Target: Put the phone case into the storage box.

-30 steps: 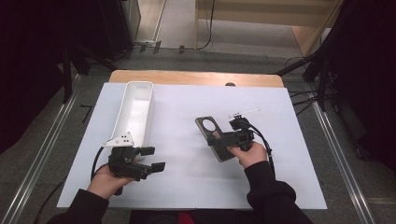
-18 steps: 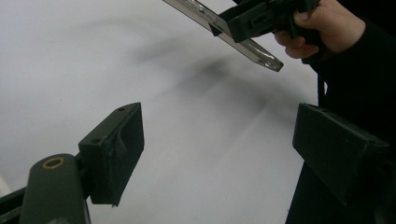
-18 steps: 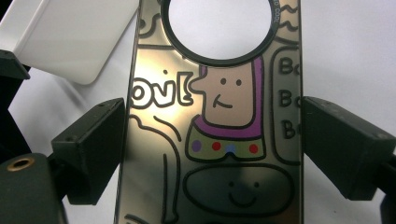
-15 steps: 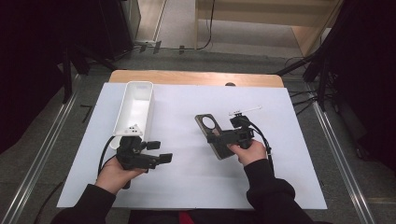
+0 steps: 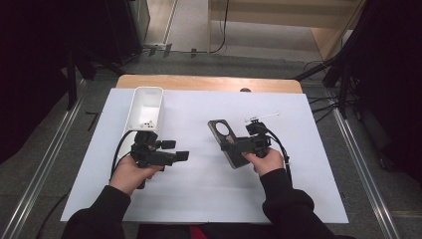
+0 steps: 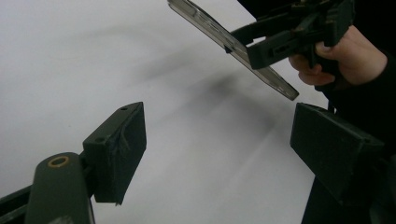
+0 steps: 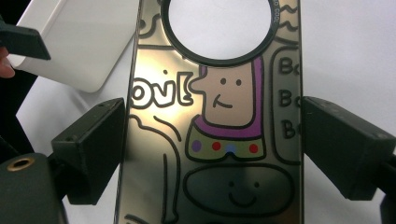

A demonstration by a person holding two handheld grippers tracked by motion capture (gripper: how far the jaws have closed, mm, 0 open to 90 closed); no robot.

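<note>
The right gripper (image 5: pixel 238 145) clamps a phone case (image 7: pixel 215 140) by its two long edges, lifted clear of the table (image 5: pixel 199 199), probably so its printed face and camera hole stay reachable. Its jaws stand wide, pressing the case's sides. The left gripper (image 6: pixel 219 154) is released, empty, jaws apart, with the case ahead of it. A white bin (image 5: pixel 147 107) sits just behind it.

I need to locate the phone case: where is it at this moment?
In the high view the phone case is right of centre on the white table, clamped by the right gripper, far from the white bin.
</note>
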